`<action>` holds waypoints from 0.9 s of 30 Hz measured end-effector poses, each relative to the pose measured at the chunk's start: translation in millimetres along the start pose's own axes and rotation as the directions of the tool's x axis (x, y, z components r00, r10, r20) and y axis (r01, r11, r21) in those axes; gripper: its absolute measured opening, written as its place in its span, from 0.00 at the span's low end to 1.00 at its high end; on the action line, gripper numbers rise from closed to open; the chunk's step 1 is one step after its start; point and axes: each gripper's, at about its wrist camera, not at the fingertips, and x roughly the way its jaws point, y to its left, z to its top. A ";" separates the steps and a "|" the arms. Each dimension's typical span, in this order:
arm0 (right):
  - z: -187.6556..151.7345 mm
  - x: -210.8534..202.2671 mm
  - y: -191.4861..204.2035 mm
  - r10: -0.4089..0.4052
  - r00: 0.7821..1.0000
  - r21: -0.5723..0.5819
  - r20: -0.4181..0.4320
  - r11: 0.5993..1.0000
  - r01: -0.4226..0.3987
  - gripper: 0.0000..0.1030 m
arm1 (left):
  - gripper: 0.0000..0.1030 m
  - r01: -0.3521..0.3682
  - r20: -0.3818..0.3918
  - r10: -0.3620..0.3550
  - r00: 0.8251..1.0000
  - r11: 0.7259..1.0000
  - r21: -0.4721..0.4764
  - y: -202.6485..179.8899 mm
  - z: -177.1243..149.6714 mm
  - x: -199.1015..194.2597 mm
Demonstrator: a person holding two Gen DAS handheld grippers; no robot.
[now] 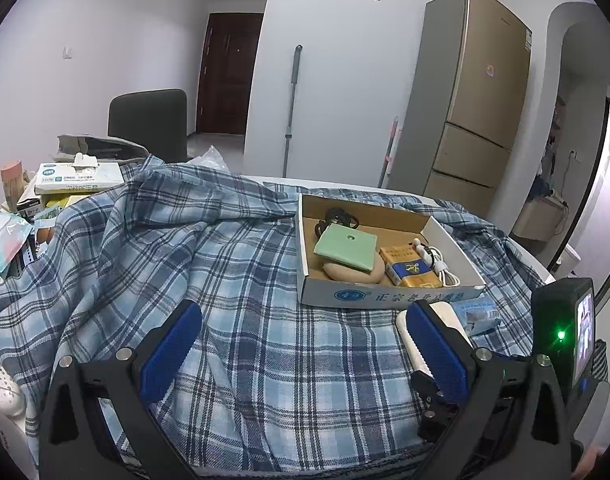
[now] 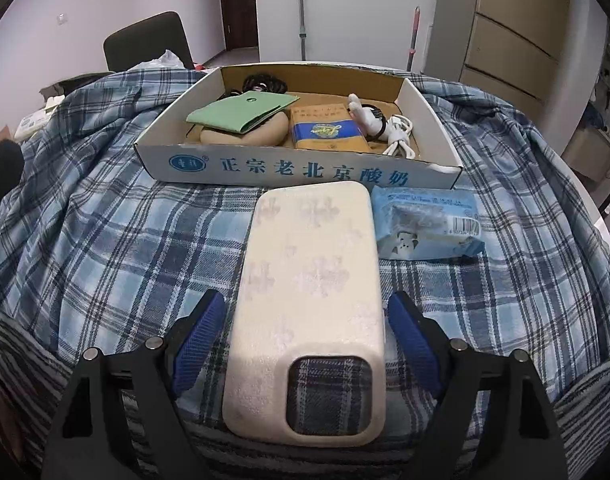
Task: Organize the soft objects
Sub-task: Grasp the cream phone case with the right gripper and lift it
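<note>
A cream phone case point(image 2: 309, 296) with a camera cut-out lies flat on the blue plaid cloth point(image 2: 105, 240), between the open fingers of my right gripper point(image 2: 305, 344), which do not touch it. A blue tissue pack point(image 2: 429, 224) lies to its right. Behind them stands an open cardboard box point(image 2: 297, 168) holding a green pouch point(image 2: 241, 114), a beige pad, a yellow-blue packet point(image 2: 325, 130) and a white cable. My left gripper point(image 1: 301, 344) is open and empty over the cloth point(image 1: 185, 256), left of the box point(image 1: 385, 292). The right gripper point(image 1: 561, 344) shows at its right.
Tissue boxes and packets point(image 1: 77, 176) pile at the table's left. A dark chair point(image 1: 149, 124) stands behind the table. A fridge point(image 1: 473, 96) and a mop point(image 1: 291, 112) stand against the far wall.
</note>
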 end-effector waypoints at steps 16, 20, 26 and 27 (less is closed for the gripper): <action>-0.6 -42.0 -9.1 0.173 0.985 -0.027 0.024 0.985 -0.172 0.70 | 1.00 -0.002 -0.015 0.002 1.000 1.000 -0.025 5.3 -0.3 3.2; -12.5 -62.2 -28.6 0.185 0.983 -0.019 -0.016 0.983 -0.185 0.70 | 1.00 -0.004 -0.010 0.004 1.000 0.999 -0.038 8.1 0.5 3.6; -38.9 -54.4 -50.8 0.166 0.982 0.029 -0.094 0.986 -0.164 0.71 | 1.00 -0.007 -0.012 0.007 1.000 1.000 -0.027 8.8 -0.1 3.4; -42.4 -51.5 -51.9 0.165 0.981 0.031 -0.101 0.986 -0.163 0.71 | 1.00 -0.008 -0.011 0.008 1.000 1.000 -0.024 8.2 -0.3 2.9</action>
